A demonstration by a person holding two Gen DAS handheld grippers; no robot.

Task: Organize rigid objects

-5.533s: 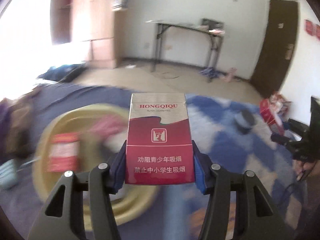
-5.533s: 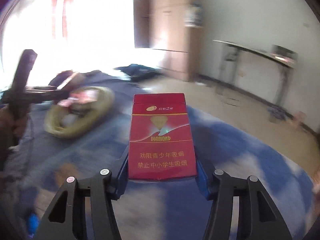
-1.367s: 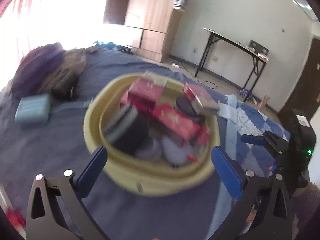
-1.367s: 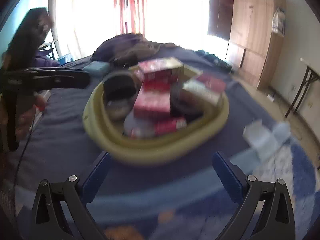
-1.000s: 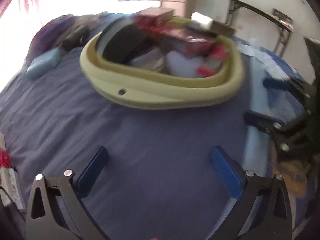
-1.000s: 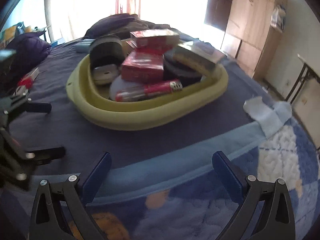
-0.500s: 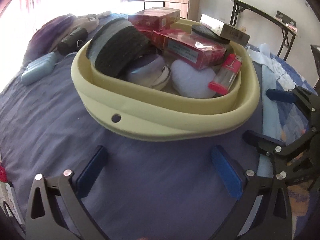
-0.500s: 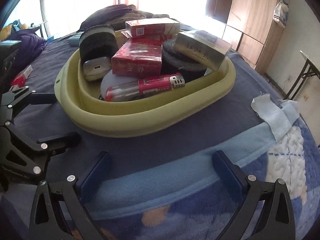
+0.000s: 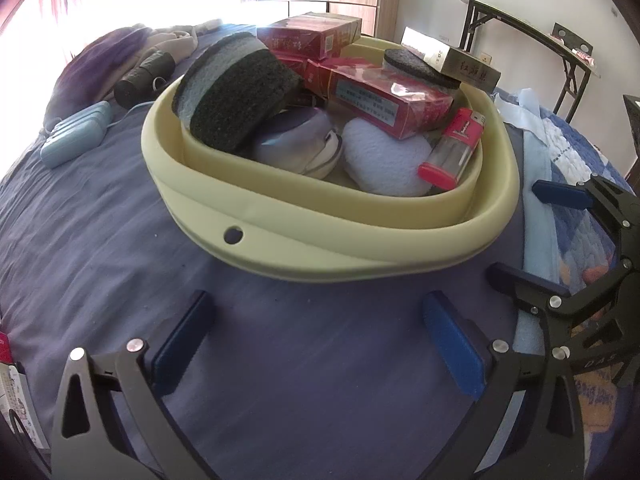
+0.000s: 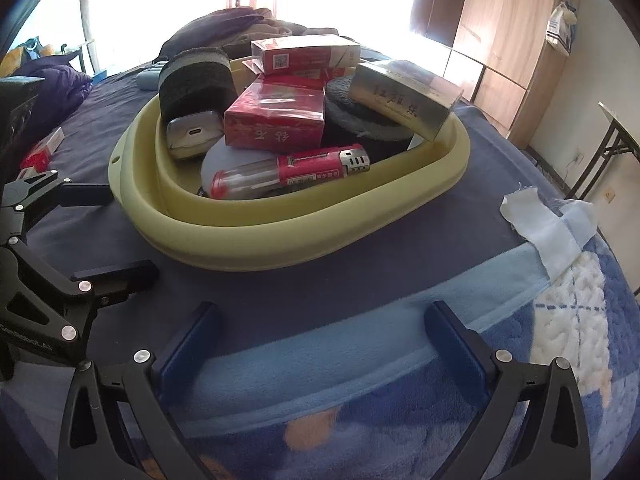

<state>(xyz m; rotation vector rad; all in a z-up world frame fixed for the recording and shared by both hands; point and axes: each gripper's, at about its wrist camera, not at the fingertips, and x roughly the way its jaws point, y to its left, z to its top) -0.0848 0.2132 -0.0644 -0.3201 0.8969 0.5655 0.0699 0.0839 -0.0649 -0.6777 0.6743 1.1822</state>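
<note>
Left wrist view, yellow basin (image 9: 320,256) heaped with red boxes (image 9: 384,100), lighter (image 9: 454,146)

In your left view, red packs (image 9: 5,364) are cut off at the left edge; the basin (image 9: 280,216) floor lies hidden under its contents.

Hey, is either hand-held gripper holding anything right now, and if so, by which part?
Nothing is held. The left hand-held gripper and right hand-held gripper are both open over the bed, short of the pale yellow plastic basin.
</note>
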